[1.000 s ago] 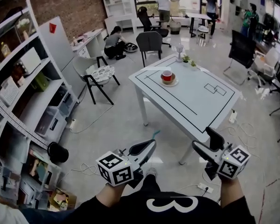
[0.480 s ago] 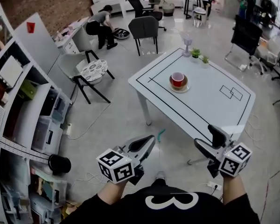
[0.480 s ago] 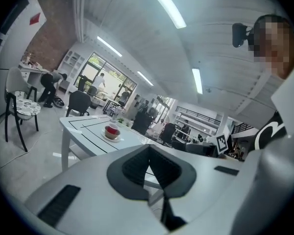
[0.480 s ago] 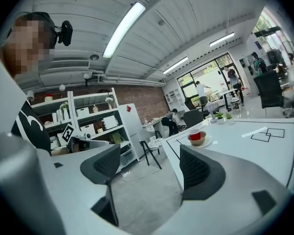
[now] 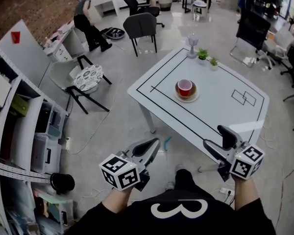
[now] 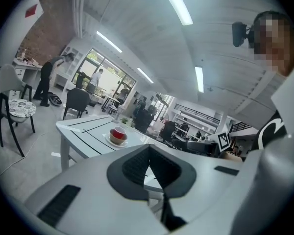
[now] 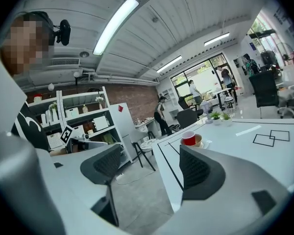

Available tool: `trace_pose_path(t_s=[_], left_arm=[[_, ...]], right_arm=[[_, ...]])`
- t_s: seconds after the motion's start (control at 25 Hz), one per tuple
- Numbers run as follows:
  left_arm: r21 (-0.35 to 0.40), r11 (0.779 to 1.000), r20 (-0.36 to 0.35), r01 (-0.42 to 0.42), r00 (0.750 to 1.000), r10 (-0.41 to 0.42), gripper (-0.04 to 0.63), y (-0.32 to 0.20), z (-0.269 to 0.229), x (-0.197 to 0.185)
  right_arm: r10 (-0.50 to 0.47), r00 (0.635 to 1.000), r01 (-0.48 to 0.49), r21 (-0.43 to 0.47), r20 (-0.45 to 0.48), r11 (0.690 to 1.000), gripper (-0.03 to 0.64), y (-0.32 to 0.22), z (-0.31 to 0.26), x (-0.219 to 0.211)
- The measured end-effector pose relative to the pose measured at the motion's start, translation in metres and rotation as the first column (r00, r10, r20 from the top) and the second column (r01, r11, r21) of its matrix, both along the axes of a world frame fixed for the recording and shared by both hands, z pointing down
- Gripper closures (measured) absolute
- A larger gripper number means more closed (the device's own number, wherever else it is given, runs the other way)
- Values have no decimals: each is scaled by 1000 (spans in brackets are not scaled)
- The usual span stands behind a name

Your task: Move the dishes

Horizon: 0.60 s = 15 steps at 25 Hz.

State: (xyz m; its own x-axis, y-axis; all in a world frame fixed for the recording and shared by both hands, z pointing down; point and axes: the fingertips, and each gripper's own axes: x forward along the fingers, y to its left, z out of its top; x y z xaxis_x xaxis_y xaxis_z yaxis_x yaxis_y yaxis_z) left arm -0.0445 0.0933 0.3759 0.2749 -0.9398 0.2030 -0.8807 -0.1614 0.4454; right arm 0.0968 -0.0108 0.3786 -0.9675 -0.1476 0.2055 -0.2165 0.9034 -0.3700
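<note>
1. My left gripper (image 5: 152, 146) has its ribbed black pads (image 6: 134, 165) pinched together on nothing.
2. Ahead, between both tools, a glossy red cup (image 5: 184, 87) sits in a round saucer (image 5: 187, 97) on the smooth, black-lined white table (image 5: 220, 114).
3. My right gripper (image 5: 217, 142) gapes wide, empty, just short of the table edge, above grey floor (image 5: 117, 121).

1. The red cup (image 5: 184, 87) stands upright, mouth up and pale inside, on the saucer.
2. The saucer (image 5: 188, 99) is round and pale. It may have a brownish dish under the cup, too small to tell. It lies flat on the white table (image 5: 225, 114), well in from every edge, nearer the left corner.
</note>
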Motion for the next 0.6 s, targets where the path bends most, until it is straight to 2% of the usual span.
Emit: trace_pose_path(t_s=[0.36, 0.6], left_arm=[[-5, 1000, 23, -18, 1000, 18, 595, -58, 5, -40], [-22, 999, 32, -45, 998, 46, 595, -107, 12, -71]], right_arm=[[14, 1000, -14, 8, 10, 1000, 264, -72, 6, -53], [20, 1000, -20, -18, 2, 1000, 278, -125, 20, -96]])
